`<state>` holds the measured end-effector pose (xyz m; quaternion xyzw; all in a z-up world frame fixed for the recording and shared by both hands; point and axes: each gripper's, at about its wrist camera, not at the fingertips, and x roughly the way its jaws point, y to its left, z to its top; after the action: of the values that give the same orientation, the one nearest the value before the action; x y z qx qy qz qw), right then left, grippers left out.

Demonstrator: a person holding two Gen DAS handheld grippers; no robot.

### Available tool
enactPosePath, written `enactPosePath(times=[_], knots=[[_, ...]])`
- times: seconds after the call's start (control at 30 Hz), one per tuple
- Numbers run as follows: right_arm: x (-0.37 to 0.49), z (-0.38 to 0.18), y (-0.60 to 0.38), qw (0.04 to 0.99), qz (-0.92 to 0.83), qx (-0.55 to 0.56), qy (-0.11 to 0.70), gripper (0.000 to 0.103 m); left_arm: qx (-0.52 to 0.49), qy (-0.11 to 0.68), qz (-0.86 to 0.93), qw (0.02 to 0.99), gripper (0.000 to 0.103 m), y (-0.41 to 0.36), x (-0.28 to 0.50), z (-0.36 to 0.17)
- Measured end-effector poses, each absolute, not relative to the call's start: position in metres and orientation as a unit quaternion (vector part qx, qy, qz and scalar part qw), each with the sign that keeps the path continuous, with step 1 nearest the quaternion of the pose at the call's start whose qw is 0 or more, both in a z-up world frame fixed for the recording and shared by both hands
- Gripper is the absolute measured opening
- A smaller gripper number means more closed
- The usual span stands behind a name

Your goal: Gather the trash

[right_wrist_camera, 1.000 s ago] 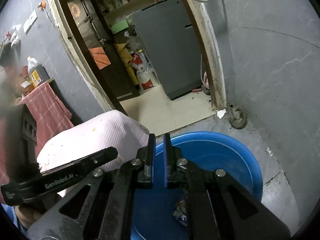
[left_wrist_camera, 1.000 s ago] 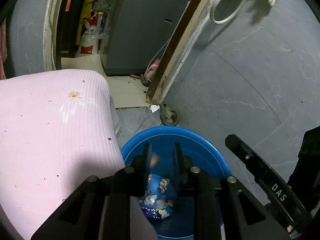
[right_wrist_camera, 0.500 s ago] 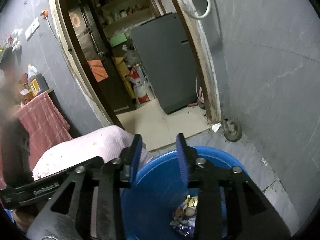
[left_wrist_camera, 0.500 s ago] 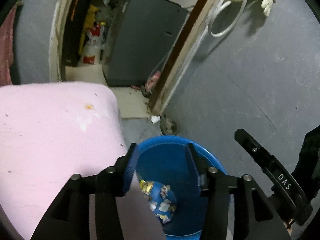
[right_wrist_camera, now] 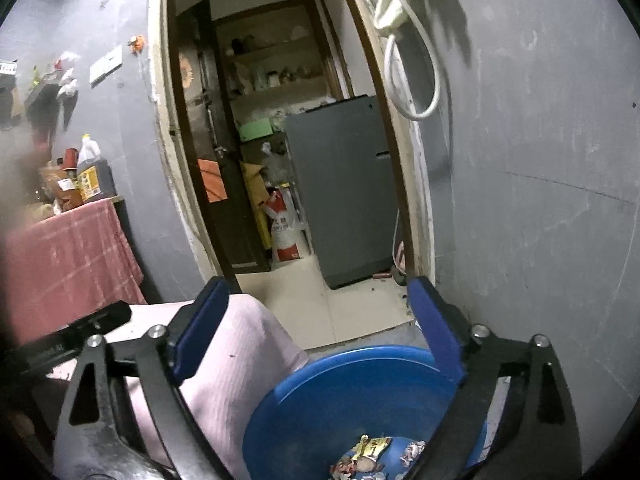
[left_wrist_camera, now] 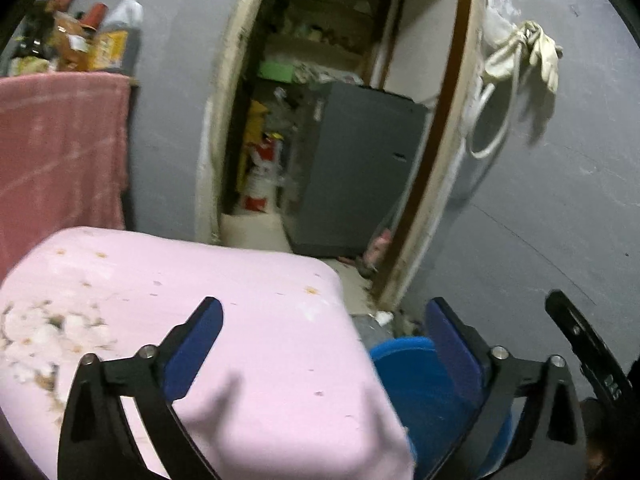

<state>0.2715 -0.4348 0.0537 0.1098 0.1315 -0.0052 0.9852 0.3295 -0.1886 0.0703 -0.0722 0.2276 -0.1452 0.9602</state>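
Trash: crumpled wrapper (right_wrist_camera: 372, 458) lying in blue basin (right_wrist_camera: 352, 376) on floor, deposited. Crumbs (left_wrist_camera: 44, 332) remaining on pink cushion (left_wrist_camera: 260, 320), likely next. Left gripper (left_wrist_camera: 324, 344) and right gripper (right_wrist_camera: 320, 320) jaws opening, nothing between. Grey walls, open doorway (right_wrist_camera: 280, 160), grey cabinet (right_wrist_camera: 340, 188) beyond.

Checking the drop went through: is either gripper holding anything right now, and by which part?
Nothing is held. The left gripper and right gripper are opening, nothing between their fingers; the wrapper lies in the blue basin.
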Motion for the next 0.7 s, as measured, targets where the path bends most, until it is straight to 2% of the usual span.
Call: enactPosePath(times=[0.13,0.7], knots=[[0.251,0.052,-0.417,0.989,0.005,0.088,0.116,0.103,-0.069,0.212,-0.137,0.965,0.100,-0.174,0.312,0.068],[0.171,0.046,-0.383,0.996,0.033,0.070,0.043,0.103,-0.051,0.173,-0.098,0.979,0.100,-0.138,0.219,0.050]])
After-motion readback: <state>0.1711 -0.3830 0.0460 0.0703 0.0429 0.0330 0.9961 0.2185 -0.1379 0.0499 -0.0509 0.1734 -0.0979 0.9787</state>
